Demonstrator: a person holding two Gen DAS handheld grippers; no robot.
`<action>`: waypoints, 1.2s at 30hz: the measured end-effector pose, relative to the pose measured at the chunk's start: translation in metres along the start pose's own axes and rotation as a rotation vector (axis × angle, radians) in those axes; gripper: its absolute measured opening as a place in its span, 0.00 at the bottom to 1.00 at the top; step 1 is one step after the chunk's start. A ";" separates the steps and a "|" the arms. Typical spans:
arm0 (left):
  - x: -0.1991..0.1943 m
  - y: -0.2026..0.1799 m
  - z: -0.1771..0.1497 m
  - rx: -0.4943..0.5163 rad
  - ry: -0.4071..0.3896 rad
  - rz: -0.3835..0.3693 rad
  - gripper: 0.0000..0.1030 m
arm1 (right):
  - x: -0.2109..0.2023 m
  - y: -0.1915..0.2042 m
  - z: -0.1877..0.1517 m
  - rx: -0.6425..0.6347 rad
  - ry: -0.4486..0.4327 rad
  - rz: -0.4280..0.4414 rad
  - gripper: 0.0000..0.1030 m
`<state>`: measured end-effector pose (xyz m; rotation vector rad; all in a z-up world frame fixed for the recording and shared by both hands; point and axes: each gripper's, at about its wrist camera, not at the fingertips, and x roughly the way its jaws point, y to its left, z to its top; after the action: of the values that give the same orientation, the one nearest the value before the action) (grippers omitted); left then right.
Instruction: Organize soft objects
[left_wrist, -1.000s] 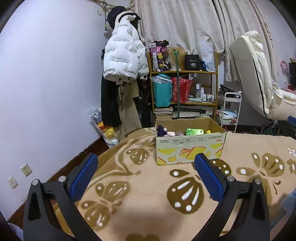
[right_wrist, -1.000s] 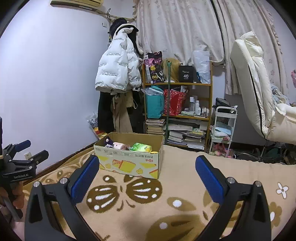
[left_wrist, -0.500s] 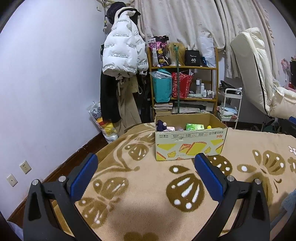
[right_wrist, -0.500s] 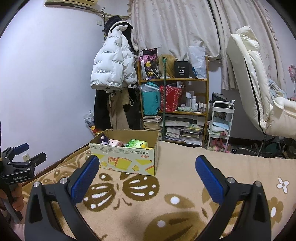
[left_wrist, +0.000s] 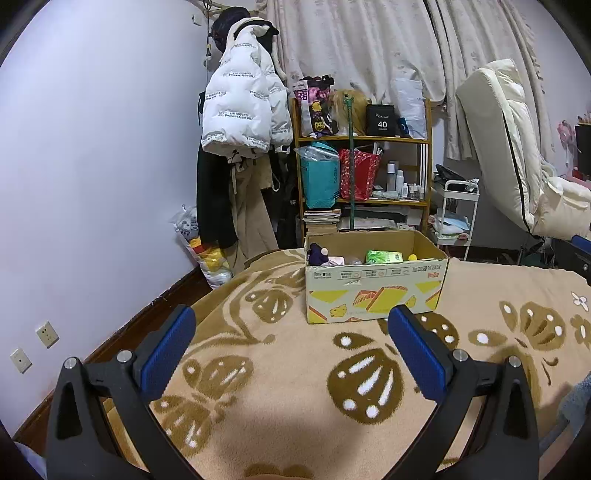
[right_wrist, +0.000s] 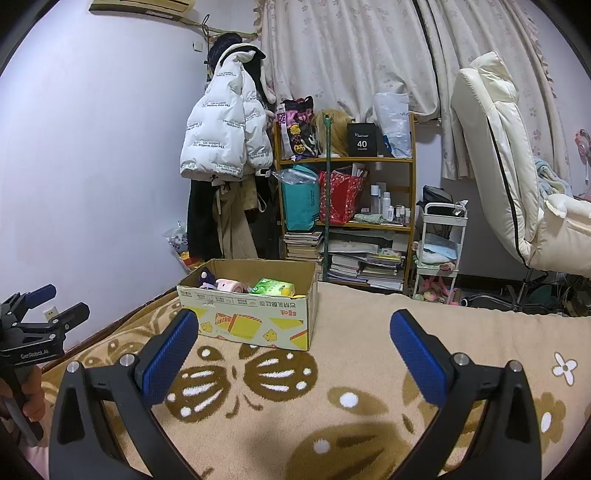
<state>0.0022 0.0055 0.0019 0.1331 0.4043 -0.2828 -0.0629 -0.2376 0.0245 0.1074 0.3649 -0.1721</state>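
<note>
A cardboard box (left_wrist: 373, 291) (right_wrist: 255, 317) stands on the tan patterned blanket (left_wrist: 295, 369) at the far side of the bed. In it lie a purple plush toy (left_wrist: 317, 254) (right_wrist: 207, 277), a pink soft item (right_wrist: 228, 285) and a green tissue pack (left_wrist: 384, 256) (right_wrist: 274, 287). My left gripper (left_wrist: 291, 350) is open and empty, held above the blanket short of the box; it also shows at the left edge of the right wrist view (right_wrist: 44, 310). My right gripper (right_wrist: 293, 350) is open and empty, to the right of the box.
A shelf (left_wrist: 364, 177) with bags, books and bottles stands behind the bed. A white puffer jacket (left_wrist: 240, 114) hangs at the wall. A white trolley (right_wrist: 441, 251) and a cream recliner (right_wrist: 517, 184) are on the right. A bluish soft item (left_wrist: 576, 402) lies at the blanket's right edge.
Both grippers have drawn back and tilted slightly; the box sits a little farther and higher in both views. Both stay open and empty.
</note>
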 end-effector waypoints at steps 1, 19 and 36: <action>0.000 -0.001 0.000 0.000 0.000 0.002 0.99 | -0.001 0.000 0.000 0.000 0.000 0.001 1.00; 0.003 -0.001 0.000 0.010 0.016 0.005 0.99 | -0.001 -0.002 0.000 0.000 -0.001 0.001 1.00; 0.005 -0.002 -0.005 0.028 0.022 0.008 0.99 | -0.001 -0.003 -0.003 0.002 0.003 0.001 1.00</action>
<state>0.0042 0.0028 -0.0053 0.1652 0.4213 -0.2797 -0.0656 -0.2404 0.0221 0.1099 0.3676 -0.1710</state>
